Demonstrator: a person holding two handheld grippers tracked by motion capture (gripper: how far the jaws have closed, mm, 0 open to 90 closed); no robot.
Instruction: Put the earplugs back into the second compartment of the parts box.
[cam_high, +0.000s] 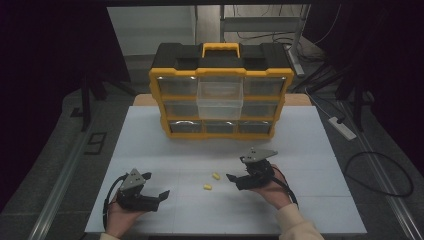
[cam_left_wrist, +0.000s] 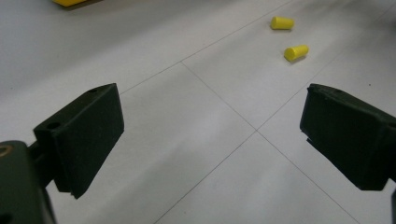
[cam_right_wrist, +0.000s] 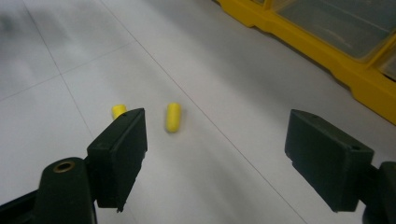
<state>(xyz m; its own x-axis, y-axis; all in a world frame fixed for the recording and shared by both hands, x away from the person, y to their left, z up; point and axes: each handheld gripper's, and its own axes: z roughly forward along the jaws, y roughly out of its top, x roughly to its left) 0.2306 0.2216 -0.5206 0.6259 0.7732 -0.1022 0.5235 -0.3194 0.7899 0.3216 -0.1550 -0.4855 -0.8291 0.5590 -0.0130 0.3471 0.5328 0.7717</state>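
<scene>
Two small yellow tapered earplugs (cam_high: 216, 176) lie apart; both grippers' jaws gape wide, empty.

Matt white table (cam_high: 150, 135), smooth, thin seam lines. Two yellow earplugs (cam_high: 211, 181), soft foam look, matt. Organizer box (cam_high: 221, 90) at 12 o'clock: glossy yellow and matt black plastic, clear plastic drawers. Left gripper (cam_high: 156, 187) and right gripper (cam_high: 235, 169): matt black pads (cam_left_wrist: 88, 135), faintly rough; grey metal-looking top plates.

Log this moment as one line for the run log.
left claw: open, empty | right claw: open, empty, near earplugs | two yellow earplugs: loose on white table | organizer: middle drawer pulled out
</scene>
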